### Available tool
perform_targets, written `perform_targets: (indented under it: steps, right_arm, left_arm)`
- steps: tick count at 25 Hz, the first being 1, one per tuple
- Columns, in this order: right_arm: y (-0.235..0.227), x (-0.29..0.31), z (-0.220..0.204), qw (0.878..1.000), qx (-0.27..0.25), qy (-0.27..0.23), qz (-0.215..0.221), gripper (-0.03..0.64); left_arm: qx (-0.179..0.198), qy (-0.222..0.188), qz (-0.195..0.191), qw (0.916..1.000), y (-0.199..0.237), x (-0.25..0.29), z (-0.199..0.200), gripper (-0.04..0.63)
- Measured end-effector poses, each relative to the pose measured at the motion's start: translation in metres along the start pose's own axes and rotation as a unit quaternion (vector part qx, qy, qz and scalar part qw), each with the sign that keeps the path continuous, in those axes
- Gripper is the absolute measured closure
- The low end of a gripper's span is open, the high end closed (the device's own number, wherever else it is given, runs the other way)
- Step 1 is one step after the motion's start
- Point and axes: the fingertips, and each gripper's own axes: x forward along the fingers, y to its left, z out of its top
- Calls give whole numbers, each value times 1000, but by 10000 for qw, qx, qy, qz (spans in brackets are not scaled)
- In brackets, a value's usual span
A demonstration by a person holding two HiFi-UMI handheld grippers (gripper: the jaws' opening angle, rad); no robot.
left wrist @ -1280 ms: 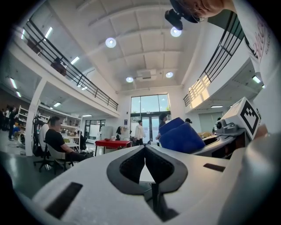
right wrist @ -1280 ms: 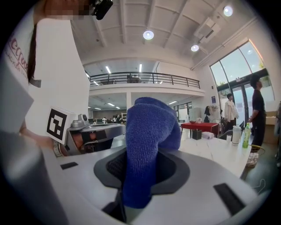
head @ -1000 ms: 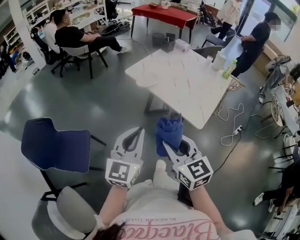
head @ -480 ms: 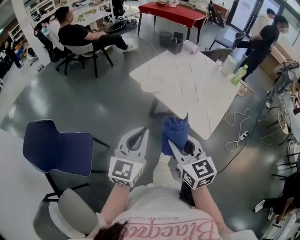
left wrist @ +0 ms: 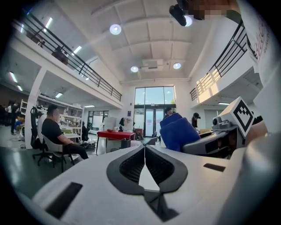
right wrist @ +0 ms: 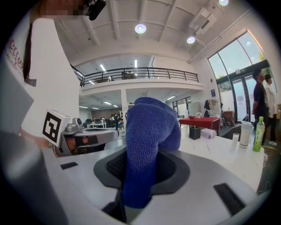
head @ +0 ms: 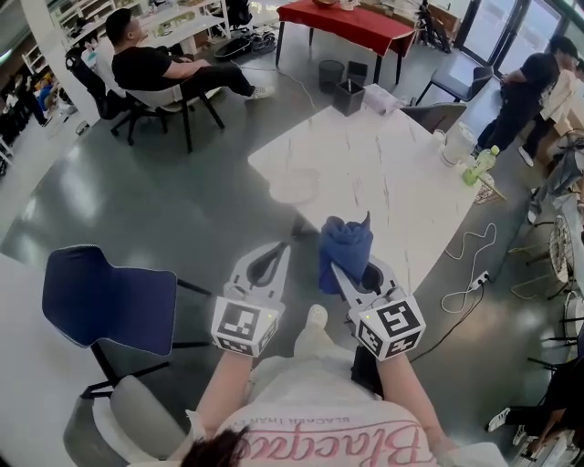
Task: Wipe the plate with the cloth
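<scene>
- Your L gripper [head: 278,255]: jaws fully together, nothing btwn them. The left gripper view shows the pads meeting in one thin line.
- Your R gripper [head: 347,274]: jaws clamped on the blue cloth [right wrist: 148,132]. The cloth stands up out of the jaws in a bunched lump, w/ its lower end trailing back btwn them.
- You hold both grippers side by side in front of your body. They're apart, and the L one sits just left of the cloth w/o touching it.
- Plate [head: 294,186]: white, lying flat on the white marble table [head: 392,173], near the table's left edge. It's ahead of both grippers & well apart from them, and the cloth isn't on it.
- Far right end of the table: a green bottle [head: 482,164] w/ a clear container [head: 453,146] just beside it.
- Around you: blue chair [head: 108,296] to your left, grey chair [head: 137,415] at lower left, white cable [head: 465,260] on the floor at right.
- Far end of the room: red table [head: 347,20], and a seated person [head: 151,68] at upper left.
</scene>
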Motion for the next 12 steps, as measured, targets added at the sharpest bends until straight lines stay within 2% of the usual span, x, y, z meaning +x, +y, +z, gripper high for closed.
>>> perform_targets:
  steps: [6, 12]
  right_arm:
    - [-54, 41, 18, 9998, 27, -8, 190, 508]
    - [-98, 77, 17, 9993, 80, 97, 361, 508]
  left_arm:
    - [-68, 90, 205, 9997, 25, 63, 4, 591]
    - [-155, 120, 368, 9991, 44, 114, -3, 591]
